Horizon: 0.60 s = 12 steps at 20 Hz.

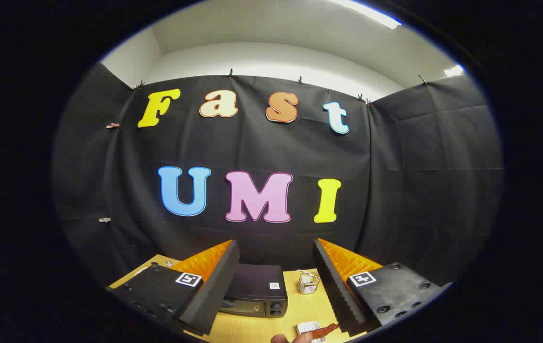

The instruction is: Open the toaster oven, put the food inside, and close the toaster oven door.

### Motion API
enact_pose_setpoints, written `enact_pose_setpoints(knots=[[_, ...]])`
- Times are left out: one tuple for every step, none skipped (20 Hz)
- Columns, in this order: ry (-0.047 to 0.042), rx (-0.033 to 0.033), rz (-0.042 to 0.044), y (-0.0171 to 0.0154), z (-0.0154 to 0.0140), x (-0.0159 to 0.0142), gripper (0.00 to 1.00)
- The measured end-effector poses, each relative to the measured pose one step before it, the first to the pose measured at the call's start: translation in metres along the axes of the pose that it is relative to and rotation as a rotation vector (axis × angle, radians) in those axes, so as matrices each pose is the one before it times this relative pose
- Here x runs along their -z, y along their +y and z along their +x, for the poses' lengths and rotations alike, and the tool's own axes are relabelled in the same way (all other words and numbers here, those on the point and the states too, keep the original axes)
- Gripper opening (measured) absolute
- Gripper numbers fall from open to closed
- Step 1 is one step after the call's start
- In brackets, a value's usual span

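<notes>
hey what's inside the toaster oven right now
Cannot tell. The toaster oven sits on the wooden table, beyond the open fingers of the gripper. Its door looks closed, and the glass is dark and partly covered by one finger, so the inside is hidden.

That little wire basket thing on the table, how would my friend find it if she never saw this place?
Start at the yellow wooden table below the black cloth wall. The black toaster oven sits between the open gripper's two fingers; look just beside it, toward the other finger. The small wire basket stands there alone, see-through and shiny, unlike the solid dark oven.
</notes>
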<state>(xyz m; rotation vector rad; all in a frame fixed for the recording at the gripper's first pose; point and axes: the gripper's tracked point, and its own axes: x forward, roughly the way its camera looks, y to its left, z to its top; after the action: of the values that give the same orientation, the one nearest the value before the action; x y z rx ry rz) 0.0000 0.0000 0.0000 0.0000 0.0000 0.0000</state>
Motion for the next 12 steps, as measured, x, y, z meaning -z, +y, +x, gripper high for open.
enact_pose_setpoints(knots=[[0.0022,0.00024,0.00191,0.00104,0.00019,0.00149,0.96],[0.0018,-0.00242,0.00151,0.00049,-0.00022,0.0007,0.96],[0.00035,0.00023,-0.00167,0.0006,-0.00049,0.00069,0.96],[-0.00031,0.00043,-0.00405,-0.00018,-0.00016,-0.00007,0.96],[-0.00001,0.0022,-0.0052,-0.00051,0.00017,0.00091,0.96],[0.00127,0.00082,0.00013,0.00008,0.00064,-0.00005,0.96],[0.00166,-0.00096,0.00197,0.00136,0.00079,0.00046,0.96],[-0.00038,0.00055,0.00277,0.00039,0.00042,-0.00004,0.96],[0.00111,-0.0003,0.00005,0.00051,-0.00002,0.00088,0.96],[-0.00035,-0.00003,-0.00082,0.00086,0.00048,-0.00013,0.96],[0.00177,-0.001,-0.00095,0.00049,0.0008,0.00178,0.96],[0.00055,-0.00041,-0.00051,0.00133,0.00063,0.00027,0.96]])
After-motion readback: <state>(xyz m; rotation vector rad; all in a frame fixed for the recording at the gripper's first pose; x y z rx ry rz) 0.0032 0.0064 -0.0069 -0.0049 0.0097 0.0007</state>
